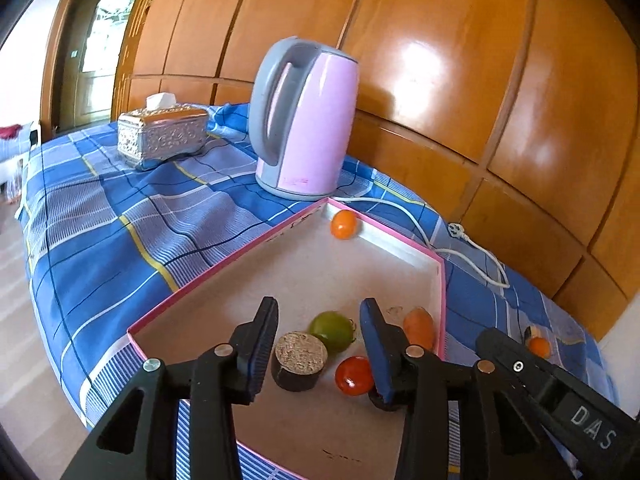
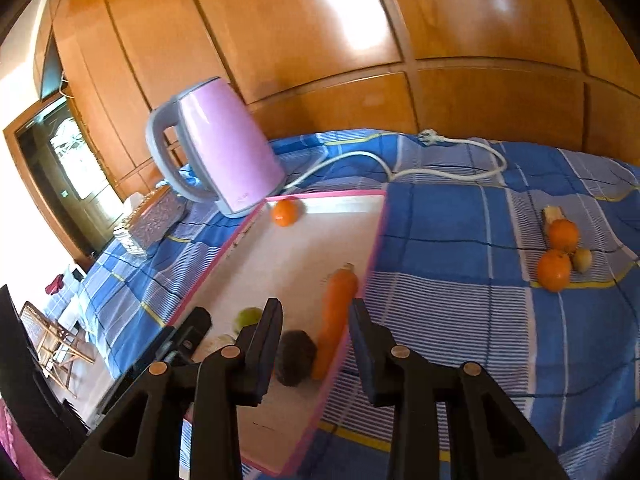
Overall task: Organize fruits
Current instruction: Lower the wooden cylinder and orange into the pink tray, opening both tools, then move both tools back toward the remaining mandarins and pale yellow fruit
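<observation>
Glossy orange-brown wooden panelling (image 1: 440,60) closed off the back of the room, and in front of it lay a surface covered by a blue checked cloth (image 1: 120,216) with white and yellow stripes. On that cloth sat the shallow pink-rimmed cardboard tray (image 1: 439,280) with a pale matte floor.

Your left gripper (image 1: 320,344) hovered over the tray's near end, jaws apart and gripping nothing. Between and just beyond them lay a dark cylindrical stub with a rough tan cut face (image 1: 299,360), a round green lime (image 1: 332,330) behind it, and a shiny red tomato (image 1: 354,375) near the blue-padded right jaw. A tapered orange carrot (image 1: 418,326) rested along the tray's right wall, and a small orange mandarin (image 1: 343,224) sat in the far corner.

Your right gripper (image 2: 316,344) also stood partly open and empty, straddling the tray's right edge.

Only the right wrist view showed the cluster still outside on the cloth: two orange mandarins (image 2: 554,270), a small yellowish fruit (image 2: 582,259) and a pale cut piece (image 2: 554,213). Only the left view showed clearly the embossed silver metal tissue box (image 1: 164,136). Both views showed the smooth lilac and grey plastic kettle (image 1: 304,120) and its white cord (image 1: 460,248).
</observation>
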Demonstrator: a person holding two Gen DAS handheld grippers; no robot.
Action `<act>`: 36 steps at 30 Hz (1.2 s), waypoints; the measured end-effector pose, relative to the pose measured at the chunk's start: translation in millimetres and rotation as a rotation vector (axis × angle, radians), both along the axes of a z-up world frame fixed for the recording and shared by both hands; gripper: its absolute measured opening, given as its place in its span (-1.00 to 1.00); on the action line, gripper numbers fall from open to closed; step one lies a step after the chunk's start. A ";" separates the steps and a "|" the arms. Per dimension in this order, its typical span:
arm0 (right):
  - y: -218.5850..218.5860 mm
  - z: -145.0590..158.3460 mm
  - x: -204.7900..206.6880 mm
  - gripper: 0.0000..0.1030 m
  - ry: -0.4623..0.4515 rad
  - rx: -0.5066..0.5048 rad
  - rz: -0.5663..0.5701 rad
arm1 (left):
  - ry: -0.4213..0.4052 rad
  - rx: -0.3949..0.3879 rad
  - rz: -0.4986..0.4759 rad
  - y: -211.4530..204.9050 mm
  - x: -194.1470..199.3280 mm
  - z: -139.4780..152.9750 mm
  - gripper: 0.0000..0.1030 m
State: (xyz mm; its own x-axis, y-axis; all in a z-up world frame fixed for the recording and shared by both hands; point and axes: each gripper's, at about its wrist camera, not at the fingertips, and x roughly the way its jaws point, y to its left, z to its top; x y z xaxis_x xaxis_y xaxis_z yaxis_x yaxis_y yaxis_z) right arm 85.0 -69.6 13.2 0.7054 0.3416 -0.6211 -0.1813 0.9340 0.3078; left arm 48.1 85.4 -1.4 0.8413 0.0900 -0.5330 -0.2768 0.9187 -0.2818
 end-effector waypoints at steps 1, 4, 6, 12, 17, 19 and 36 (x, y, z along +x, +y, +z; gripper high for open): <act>-3.6 -0.5 -1.1 -0.32 0.000 -0.004 -0.010 | 0.001 0.005 -0.008 -1.7 0.3 0.1 -0.16; -13.5 -1.2 -3.3 -0.32 0.002 -0.016 -0.032 | 0.004 0.022 -0.030 -7.9 0.7 0.1 -0.16; -20.4 -1.0 -5.3 -0.32 0.000 -0.027 -0.047 | 0.005 0.032 -0.048 -11.4 1.0 0.3 -0.16; -46.4 -6.7 -9.3 -0.31 0.010 -0.049 -0.107 | 0.011 0.055 -0.084 -19.0 1.7 0.0 -0.16; -71.7 -19.1 -11.5 -0.31 0.040 -0.063 -0.176 | 0.020 0.057 -0.167 -30.8 3.4 -1.4 -0.16; -82.7 -24.3 -12.3 -0.31 0.051 -0.069 -0.205 | 0.025 0.059 -0.207 -37.9 4.2 -2.3 -0.16; -188.8 -56.4 -7.5 -0.32 0.121 0.031 -0.489 | 0.023 0.136 -0.429 -85.9 -0.4 -2.6 -0.15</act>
State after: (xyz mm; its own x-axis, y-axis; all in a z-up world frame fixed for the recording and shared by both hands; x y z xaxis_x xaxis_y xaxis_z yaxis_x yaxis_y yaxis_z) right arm 77.5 -258.4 -43.2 0.7107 0.0087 -0.7034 0.3144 0.8906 0.3287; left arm 47.7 -0.6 -4.0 0.8058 -0.1940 -0.5595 0.1326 0.9799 -0.1488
